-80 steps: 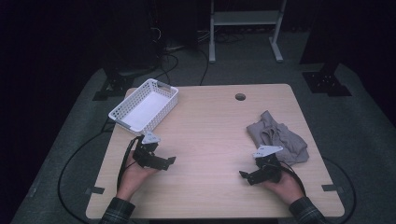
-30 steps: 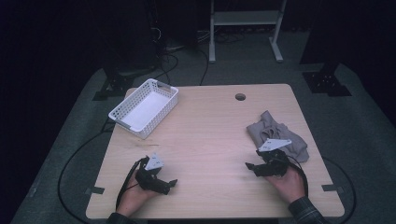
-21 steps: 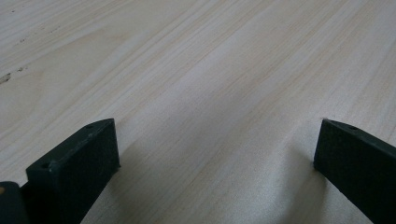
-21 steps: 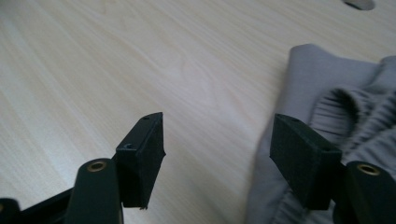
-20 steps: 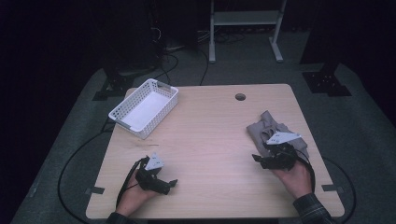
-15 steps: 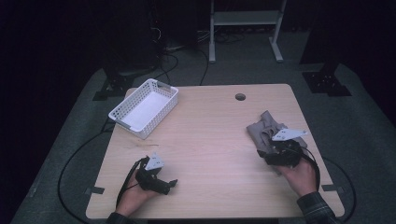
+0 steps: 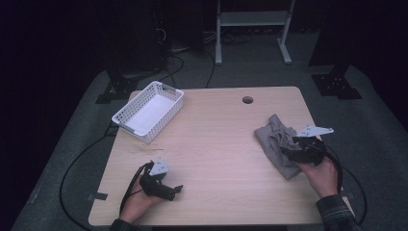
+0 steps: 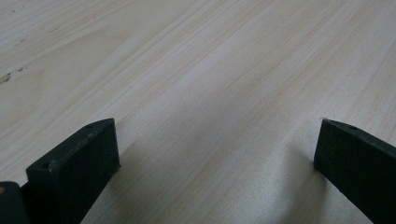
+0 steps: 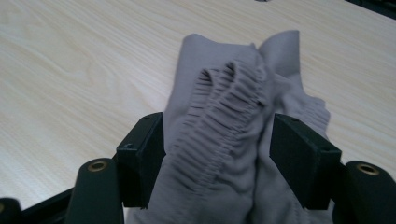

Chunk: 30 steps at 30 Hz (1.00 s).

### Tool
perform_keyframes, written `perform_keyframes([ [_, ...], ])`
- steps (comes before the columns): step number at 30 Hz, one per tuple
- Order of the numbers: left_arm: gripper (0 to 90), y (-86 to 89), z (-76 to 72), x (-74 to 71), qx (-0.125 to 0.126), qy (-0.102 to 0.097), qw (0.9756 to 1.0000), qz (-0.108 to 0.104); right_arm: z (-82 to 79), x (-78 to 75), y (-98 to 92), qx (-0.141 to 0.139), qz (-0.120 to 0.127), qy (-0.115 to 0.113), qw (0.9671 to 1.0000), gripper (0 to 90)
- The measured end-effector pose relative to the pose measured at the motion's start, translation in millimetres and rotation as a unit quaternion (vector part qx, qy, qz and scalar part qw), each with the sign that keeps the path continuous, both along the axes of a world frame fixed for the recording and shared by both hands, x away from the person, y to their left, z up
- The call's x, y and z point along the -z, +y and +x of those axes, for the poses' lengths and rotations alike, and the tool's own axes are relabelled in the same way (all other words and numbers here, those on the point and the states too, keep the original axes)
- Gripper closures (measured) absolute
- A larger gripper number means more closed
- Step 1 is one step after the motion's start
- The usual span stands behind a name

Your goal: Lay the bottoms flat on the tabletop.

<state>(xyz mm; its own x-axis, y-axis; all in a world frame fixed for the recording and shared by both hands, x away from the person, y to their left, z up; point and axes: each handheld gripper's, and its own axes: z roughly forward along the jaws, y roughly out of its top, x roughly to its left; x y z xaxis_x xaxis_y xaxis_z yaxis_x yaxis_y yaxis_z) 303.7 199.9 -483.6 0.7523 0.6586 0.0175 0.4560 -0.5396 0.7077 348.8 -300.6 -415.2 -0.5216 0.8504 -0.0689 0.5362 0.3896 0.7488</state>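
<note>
Grey garment (image 7: pixel 275 144), crumpled, with a gathered elastic band (image 9: pixel 219 121) showing on top, lying on the wooden table (image 7: pixel 221 144) toward its right edge, well apart from the white lattice basket (image 7: pixel 148 111) at the far left corner. Right gripper (image 7: pixel 292 153) poised over the near right part of that garment, held in the right hand (image 7: pixel 321 175), grey three-cornered plate (image 7: pixel 315 130) riding on top. Seen along the right gripper's own jaws: both black pads (image 9: pixel 142 156) straddling the ruched band, jaws about half spread, cloth bunched up between them and brushing the inner faces, yet not squeezed flat; no firm pinch to be seen. Round cable hole (image 7: pixel 247 100) in the table beyond the garment, toward the far edge.

Left gripper (image 7: pixel 174 191) down near the front left of the table, far from the garment, resting low in the left hand (image 7: pixel 137 204), cable (image 7: pixel 72 168) looping away off the table's left side. Along its jaws: spread wide, one black pad (image 8: pixel 79 163) at each side of the picture, bare pale wood grain between, gripping nothing.
</note>
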Motion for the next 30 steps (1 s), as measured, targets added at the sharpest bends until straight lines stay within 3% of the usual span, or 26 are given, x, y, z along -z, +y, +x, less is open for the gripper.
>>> perform_keyframes([
  [4, 0.0, 0.0, 0.0, 0.0, 0.000, 0.000, 1.0000, 0.000, 3.3, 4.4, -2.5, -0.003, 0.010, 0.012, 0.9999, 34.6],
  [11, 0.0, 0.1, 0.1, -0.1, 0.001, -0.001, 1.0000, 0.001, 9.1, 19.6, 5.1, -0.012, -0.009, 0.050, 0.9986, 38.0],
  [15, 0.0, 0.0, 0.0, 0.0, 0.000, 0.000, 1.0000, 0.000, 12.2, 25.7, 3.4, -0.012, -0.005, 0.064, 0.9978, 54.6],
  [21, 0.0, 0.0, 0.0, 0.0, 0.000, 0.000, 1.0000, 0.000, 10.6, 22.4, 0.4, -0.010, 0.006, 0.064, 0.9979, 78.9],
  [30, 0.0, 0.0, 0.0, 0.0, 0.000, 0.000, 1.0000, 0.000, -0.9, -6.2, 6.8, -0.023, 0.028, 0.018, 0.9992, 83.2],
])
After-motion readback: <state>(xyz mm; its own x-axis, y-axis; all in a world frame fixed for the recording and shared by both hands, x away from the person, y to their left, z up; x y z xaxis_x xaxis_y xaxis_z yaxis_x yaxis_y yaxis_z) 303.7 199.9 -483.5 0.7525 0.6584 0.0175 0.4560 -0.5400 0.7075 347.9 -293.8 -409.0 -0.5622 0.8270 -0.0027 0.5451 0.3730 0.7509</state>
